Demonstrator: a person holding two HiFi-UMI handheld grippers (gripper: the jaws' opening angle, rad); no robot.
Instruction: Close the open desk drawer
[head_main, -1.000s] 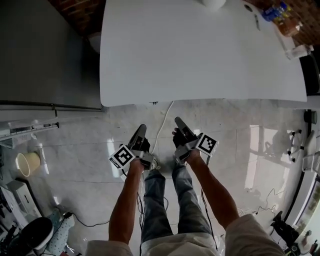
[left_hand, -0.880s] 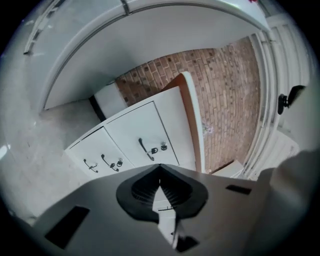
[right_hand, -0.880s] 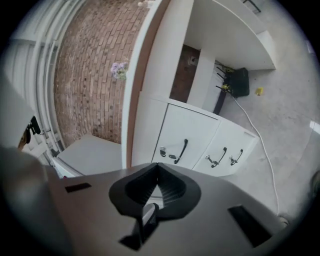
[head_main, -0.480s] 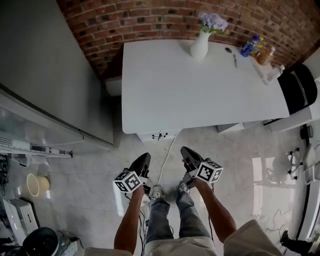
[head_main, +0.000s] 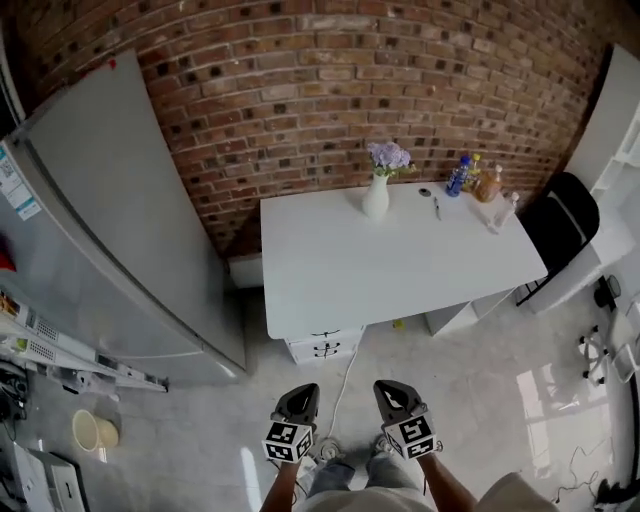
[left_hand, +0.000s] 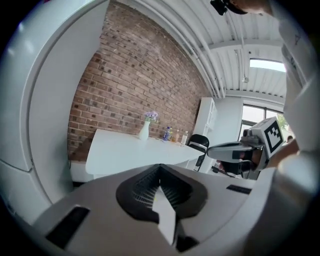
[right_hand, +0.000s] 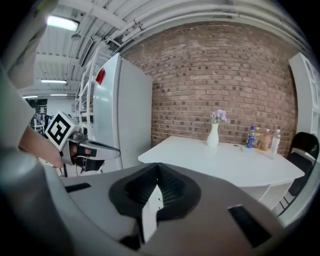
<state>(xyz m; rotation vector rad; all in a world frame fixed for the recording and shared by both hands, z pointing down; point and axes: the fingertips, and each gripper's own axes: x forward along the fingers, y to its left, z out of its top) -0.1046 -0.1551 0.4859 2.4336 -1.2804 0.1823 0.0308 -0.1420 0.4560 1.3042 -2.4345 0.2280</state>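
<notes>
My left gripper is clamped shut and empty, well apart from the desk. The drawer unit sits under the desk's near left corner, front poking out; I can't tell how far it's open. My right gripper is closed too, holding nothing. My read: nothing is done yet, and the approach and push are left.

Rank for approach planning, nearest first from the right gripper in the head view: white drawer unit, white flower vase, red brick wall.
1. White drawer unit, under the white desk, ahead of the right gripper.
2. White flower vase, at the desk's rear.
3. Red brick wall, behind the desk.
</notes>
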